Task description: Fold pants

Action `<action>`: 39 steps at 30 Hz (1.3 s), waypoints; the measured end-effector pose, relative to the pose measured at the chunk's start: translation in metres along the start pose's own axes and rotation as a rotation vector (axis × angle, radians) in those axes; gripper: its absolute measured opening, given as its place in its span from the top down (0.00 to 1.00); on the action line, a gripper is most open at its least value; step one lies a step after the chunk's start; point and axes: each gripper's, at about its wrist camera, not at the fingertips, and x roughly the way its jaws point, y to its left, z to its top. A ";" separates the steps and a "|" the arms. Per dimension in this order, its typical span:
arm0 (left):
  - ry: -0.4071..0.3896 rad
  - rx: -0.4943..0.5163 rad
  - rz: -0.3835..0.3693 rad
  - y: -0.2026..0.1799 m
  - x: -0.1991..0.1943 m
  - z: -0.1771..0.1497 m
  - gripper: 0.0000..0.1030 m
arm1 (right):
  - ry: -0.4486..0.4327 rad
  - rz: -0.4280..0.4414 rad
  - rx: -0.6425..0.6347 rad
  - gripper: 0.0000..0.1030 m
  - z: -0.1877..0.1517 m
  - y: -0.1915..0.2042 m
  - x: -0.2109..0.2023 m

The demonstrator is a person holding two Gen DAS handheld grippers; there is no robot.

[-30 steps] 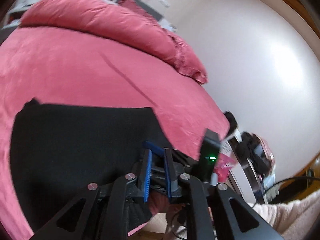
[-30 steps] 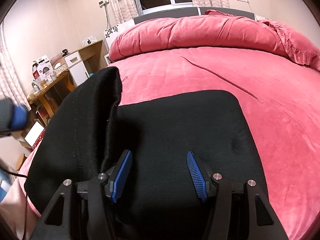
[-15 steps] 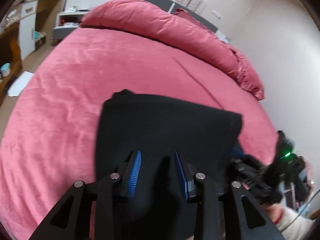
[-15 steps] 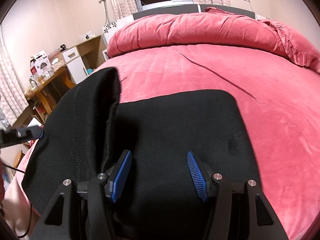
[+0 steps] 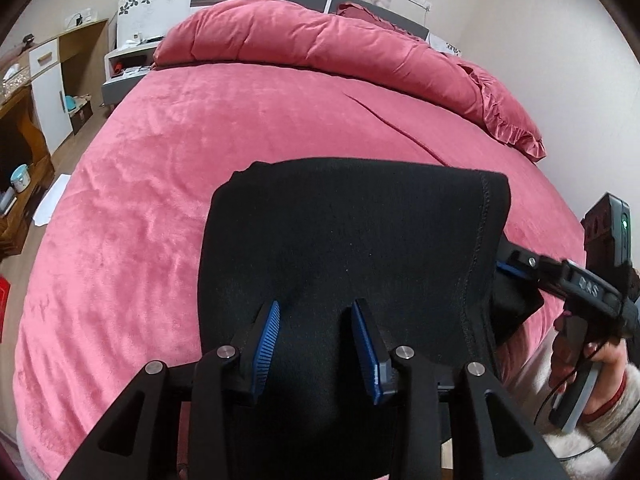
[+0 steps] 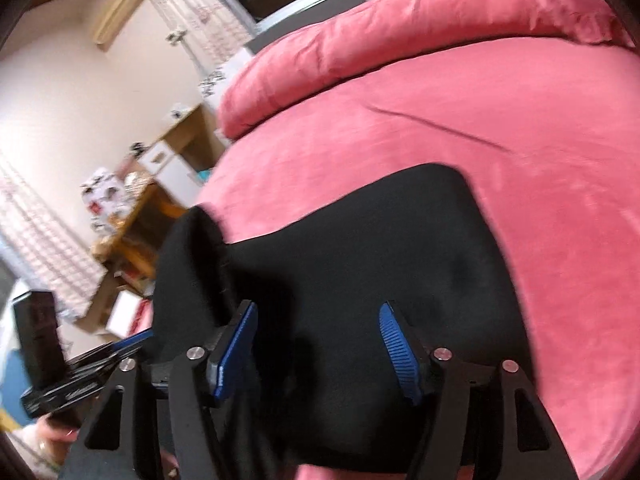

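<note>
The black pants (image 5: 352, 240) lie folded on the pink bed (image 5: 140, 208), near its front edge. In the left wrist view my left gripper (image 5: 316, 344) is open above the near part of the pants, with nothing between its blue pads. The stitched hem runs down the pants' right side. The right gripper's body (image 5: 580, 280) shows at the right, its fingers against that hem. In the right wrist view my right gripper (image 6: 316, 348) is open over the pants (image 6: 380, 248), whose left edge stands up in a fold. The view is blurred.
A rolled pink duvet (image 5: 320, 44) and a frilled pillow (image 5: 508, 116) lie at the head of the bed. A wooden desk and white cabinet (image 5: 44, 80) stand at the left. A white wall is at the right.
My left gripper has opened and swung from the pants' right corner to above their near middle. The right wrist view has tilted and shifted, and the standing fold at the left has sunk lower.
</note>
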 end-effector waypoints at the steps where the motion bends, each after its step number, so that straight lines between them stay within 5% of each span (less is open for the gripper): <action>1: -0.002 -0.012 0.001 0.002 -0.003 0.002 0.63 | 0.002 0.018 -0.007 0.33 -0.001 0.003 0.000; 11: -0.001 -0.100 0.135 0.029 0.000 0.002 0.63 | 0.013 0.128 0.008 0.28 -0.010 0.013 0.000; 22: -0.001 -0.078 0.140 0.028 0.003 0.000 0.63 | -0.014 0.165 0.035 0.17 -0.008 0.010 -0.007; 29: 0.001 -0.097 0.131 0.031 0.002 -0.001 0.61 | 0.083 0.197 -0.074 0.16 -0.015 0.030 0.020; 35: -0.071 -0.118 0.179 0.038 -0.010 0.000 0.61 | 0.188 0.146 -0.192 0.47 -0.028 0.058 0.051; 37: -0.073 -0.143 0.198 0.044 -0.011 0.001 0.61 | 0.199 0.111 -0.228 0.81 -0.029 0.064 0.054; 39: -0.067 -0.167 0.200 0.050 -0.011 0.000 0.61 | 0.174 0.126 -0.252 0.87 -0.020 0.071 0.045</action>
